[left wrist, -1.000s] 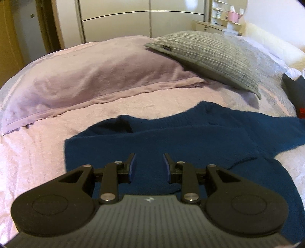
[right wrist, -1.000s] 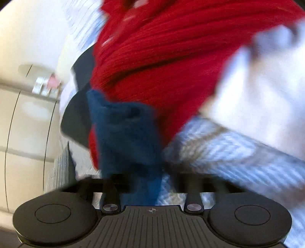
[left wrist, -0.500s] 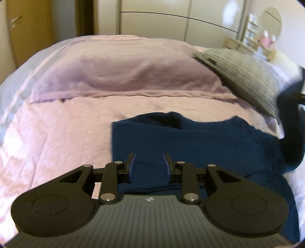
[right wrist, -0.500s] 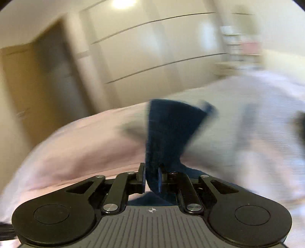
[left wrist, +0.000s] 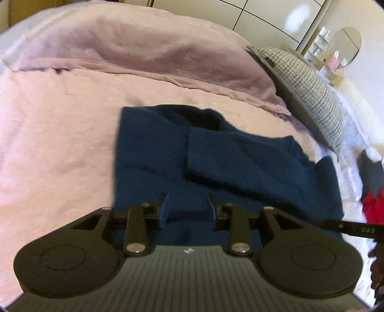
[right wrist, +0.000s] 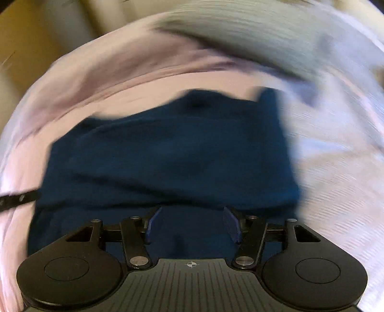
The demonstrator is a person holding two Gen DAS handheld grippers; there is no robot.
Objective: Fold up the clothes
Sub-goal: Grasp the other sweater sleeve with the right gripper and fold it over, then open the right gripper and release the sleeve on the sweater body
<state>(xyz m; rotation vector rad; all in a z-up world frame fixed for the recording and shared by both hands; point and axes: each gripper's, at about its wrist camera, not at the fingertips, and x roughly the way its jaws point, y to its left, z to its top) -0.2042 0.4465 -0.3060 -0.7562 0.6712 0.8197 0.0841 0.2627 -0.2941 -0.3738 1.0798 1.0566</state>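
Note:
A navy blue sweater (left wrist: 148, 153) lies flat on the pink bed sheet (left wrist: 52, 134), its neck toward the pillows. One sleeve (left wrist: 240, 165) is folded across its body. My left gripper (left wrist: 187, 206) hovers over the sweater's near edge, its jaws opening slightly. Its pads (left wrist: 164, 208) are apart, with cloth under them and none pinched. In the blurred right wrist view the right gripper (right wrist: 192, 222) is opening wide above the sweater (right wrist: 168, 153), with nothing between its pads (right wrist: 153, 223). A black part of the right gripper (left wrist: 348, 226) shows at the right edge of the left wrist view.
A lilac pillow (left wrist: 144, 45) and a grey striped pillow (left wrist: 312, 96) lie beyond the sweater. A red garment (left wrist: 372, 204) and a dark one (left wrist: 369, 172) sit to the right. White wardrobe doors (left wrist: 276, 19) and a dresser mirror (left wrist: 345, 43) stand behind the bed.
The right gripper swung from over the red garment across the bed with the blue sleeve, laid it over the sweater's body and opened. The left gripper shifted left along the sweater and rolled.

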